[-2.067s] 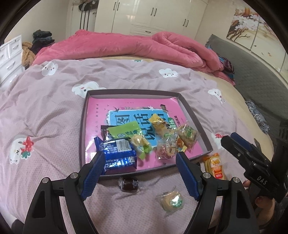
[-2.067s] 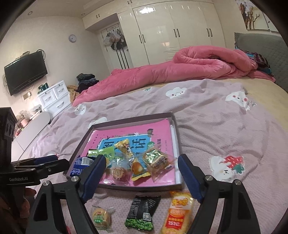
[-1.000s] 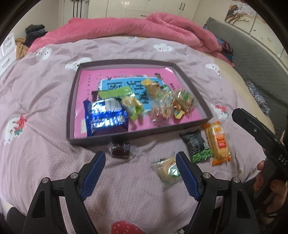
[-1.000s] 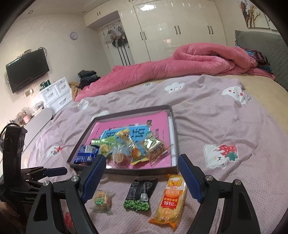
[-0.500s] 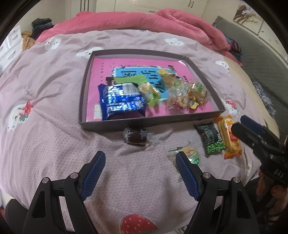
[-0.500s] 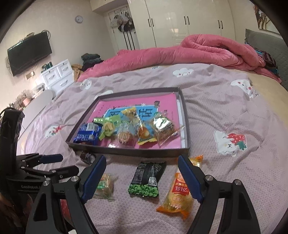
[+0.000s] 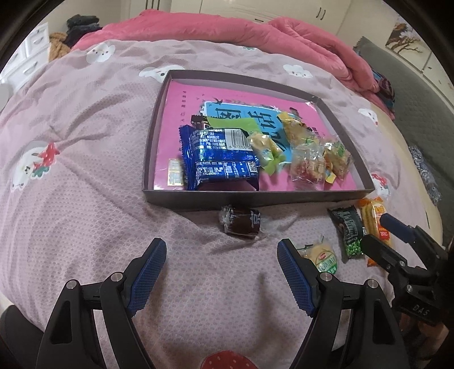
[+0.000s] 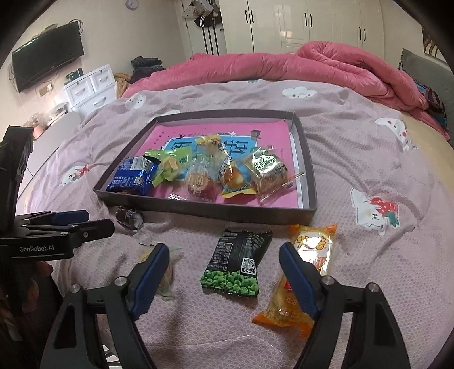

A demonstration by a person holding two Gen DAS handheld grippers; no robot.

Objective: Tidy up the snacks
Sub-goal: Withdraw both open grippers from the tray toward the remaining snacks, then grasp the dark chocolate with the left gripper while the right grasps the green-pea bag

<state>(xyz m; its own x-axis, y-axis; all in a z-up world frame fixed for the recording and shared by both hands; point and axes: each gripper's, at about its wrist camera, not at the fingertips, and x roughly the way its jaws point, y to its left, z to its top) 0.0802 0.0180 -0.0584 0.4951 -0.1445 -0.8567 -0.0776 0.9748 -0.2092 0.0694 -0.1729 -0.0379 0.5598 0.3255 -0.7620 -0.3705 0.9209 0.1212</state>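
A dark shallow tray [image 7: 255,198] [image 8: 212,210] on the bed holds a blue packet [image 7: 218,159] and several small wrapped snacks. In front of it lie a dark brown candy [image 7: 239,222] [image 8: 129,217], a round cake packet [image 7: 320,257], a black-and-green pea packet [image 8: 235,261] [image 7: 347,231] and an orange packet [image 8: 315,244] [image 7: 374,213]. My left gripper [image 7: 221,247] [image 8: 98,220] is open, just short of the brown candy. My right gripper [image 8: 224,249] [image 7: 376,231] hovers over the pea packet. Its jaws are closing, with the packet lying between them and the pads not touching it.
A mauve bedspread [image 7: 85,213] with cartoon prints covers the bed. A bunched pink quilt [image 8: 283,62] lies beyond the tray. White drawers [image 8: 90,88] and a wall television [image 8: 48,54] stand at the far left, wardrobes [image 8: 283,25] at the back.
Both grippers have sunk toward the bed and tilted downward, so the loose snacks before the tray look larger. The right jaws have narrowed a little.
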